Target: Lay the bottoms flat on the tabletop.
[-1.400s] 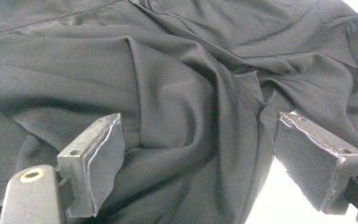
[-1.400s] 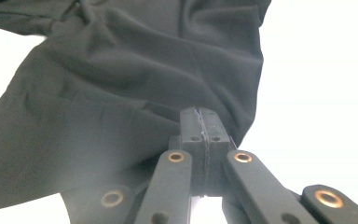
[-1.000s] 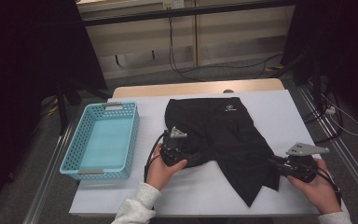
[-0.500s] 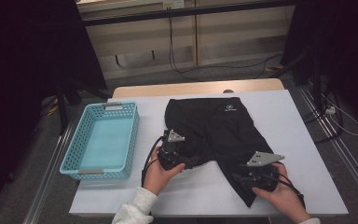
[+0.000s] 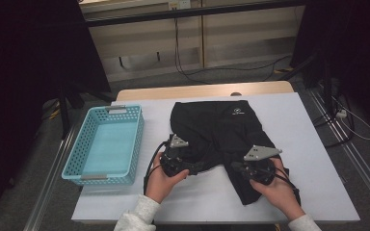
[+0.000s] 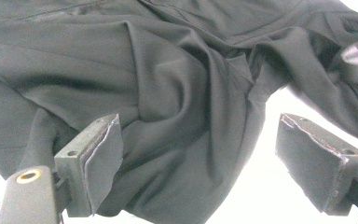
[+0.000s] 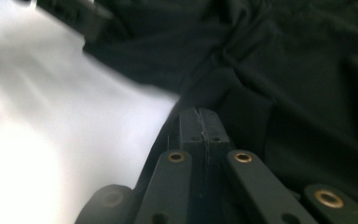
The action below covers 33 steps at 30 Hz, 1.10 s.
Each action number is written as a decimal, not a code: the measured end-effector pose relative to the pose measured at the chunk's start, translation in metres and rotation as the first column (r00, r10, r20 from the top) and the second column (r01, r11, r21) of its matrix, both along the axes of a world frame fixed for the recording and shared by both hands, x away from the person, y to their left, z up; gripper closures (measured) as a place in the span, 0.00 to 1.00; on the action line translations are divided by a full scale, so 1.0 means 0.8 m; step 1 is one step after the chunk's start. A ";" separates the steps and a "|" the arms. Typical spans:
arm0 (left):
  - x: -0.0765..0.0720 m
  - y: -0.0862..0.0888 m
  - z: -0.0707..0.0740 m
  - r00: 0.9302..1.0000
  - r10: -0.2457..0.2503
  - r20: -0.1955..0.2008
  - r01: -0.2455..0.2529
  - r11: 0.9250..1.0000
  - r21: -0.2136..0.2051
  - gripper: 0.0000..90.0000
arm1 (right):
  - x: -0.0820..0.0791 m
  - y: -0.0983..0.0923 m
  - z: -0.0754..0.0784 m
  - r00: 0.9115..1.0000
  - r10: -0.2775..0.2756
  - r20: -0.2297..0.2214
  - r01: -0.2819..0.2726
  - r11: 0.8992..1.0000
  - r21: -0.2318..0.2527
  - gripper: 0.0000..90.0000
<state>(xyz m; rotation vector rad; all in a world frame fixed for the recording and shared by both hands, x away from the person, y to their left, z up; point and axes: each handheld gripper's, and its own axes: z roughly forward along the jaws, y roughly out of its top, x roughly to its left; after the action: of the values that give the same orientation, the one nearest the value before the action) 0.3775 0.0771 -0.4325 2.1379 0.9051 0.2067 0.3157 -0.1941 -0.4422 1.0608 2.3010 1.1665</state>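
Black shorts (image 5: 221, 130) lie spread on the white table, waistband at the far side. My left gripper (image 5: 195, 166) rests at the left leg, pointing right. In the left gripper view it (image 6: 200, 154) is open wide, with rumpled cloth (image 6: 177, 93) lying between and beyond the pads, which do not press on it. My right gripper (image 5: 235, 167) lies on the right leg, pointing left. Its jaws have just been closing: in the right gripper view the pads (image 7: 199, 116) meet, shut, at the edge of the dark fabric (image 7: 284, 70), and I see no cloth between them.
A light blue plastic basket (image 5: 107, 144) stands on the table's left side, with nothing in it. Bare white tabletop (image 5: 313, 144) lies right of the shorts and along the near edge. Cables run over the floor beyond and to the right.
My right hand has slid left from beside the shorts onto their right leg, and the leg's outer edge now lies further in. The left hand has stayed put.
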 end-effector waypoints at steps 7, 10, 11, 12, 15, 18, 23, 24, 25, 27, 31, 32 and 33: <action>0.000 0.004 -0.001 1.000 -0.004 -0.006 0.004 1.000 0.001 0.18 | 0.034 0.012 -0.014 0.999 -0.042 -0.010 0.042 0.999 0.000 0.87; -0.001 0.003 -0.002 1.000 -0.009 -0.010 0.009 1.000 -0.002 0.18 | 0.033 0.012 -0.017 0.998 -0.055 -0.010 0.055 0.998 -0.028 0.70; -0.001 0.002 -0.002 1.000 -0.019 -0.012 0.019 1.000 0.006 0.18 | 0.031 0.011 -0.015 0.998 -0.061 -0.004 0.061 0.998 -0.035 0.64; -0.002 0.001 -0.002 1.000 -0.014 -0.012 0.014 1.000 -0.004 0.18 | 0.029 0.009 -0.012 0.998 -0.068 0.007 0.069 0.997 -0.038 0.59; -0.002 -0.002 -0.002 1.000 -0.021 -0.009 0.021 1.000 -0.004 0.17 | 0.020 0.000 -0.005 0.997 -0.077 0.014 0.077 0.997 -0.009 0.49; -0.003 -0.003 -0.001 1.000 -0.028 -0.006 0.028 1.000 -0.003 0.17 | 0.012 -0.014 0.001 0.993 -0.116 0.024 0.116 0.993 0.005 0.40; -0.004 -0.003 0.001 0.999 -0.032 -0.011 0.032 0.999 -0.008 0.17 | -0.004 -0.047 0.007 0.985 -0.168 0.025 0.168 0.986 0.020 0.38; -0.003 -0.003 0.001 0.999 -0.030 -0.011 0.030 1.000 -0.009 0.17 | -0.008 -0.054 0.006 0.983 -0.180 0.021 0.180 0.984 0.011 0.38; -0.003 -0.004 0.000 1.000 -0.020 -0.006 0.020 1.000 -0.013 0.17 | -0.011 -0.062 0.003 0.981 -0.191 0.017 0.191 0.982 0.005 0.38; -0.003 -0.003 0.001 1.000 -0.029 -0.011 0.029 1.000 -0.012 0.17 | -0.017 -0.076 -0.001 0.976 -0.218 0.009 0.218 0.976 -0.009 0.38; -0.003 -0.005 0.003 0.999 -0.031 -0.008 0.031 0.999 -0.011 0.17 | -0.029 -0.097 -0.003 0.966 -0.259 0.007 0.259 0.966 -0.022 0.35; -0.003 -0.005 0.003 0.999 -0.032 -0.008 0.032 0.999 -0.012 0.17 | -0.032 -0.102 -0.003 0.964 -0.267 0.004 0.267 0.963 -0.023 0.35; -0.003 -0.006 0.003 1.000 -0.028 -0.006 0.028 0.999 -0.016 0.17 | -0.035 -0.106 -0.003 0.962 -0.274 0.002 0.274 0.961 -0.031 0.35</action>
<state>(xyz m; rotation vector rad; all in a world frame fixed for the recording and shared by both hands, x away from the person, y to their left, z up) 0.3755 0.0723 -0.4301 2.1370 0.8768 0.1781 0.2879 -0.2787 -0.4450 1.3195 2.0821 1.0168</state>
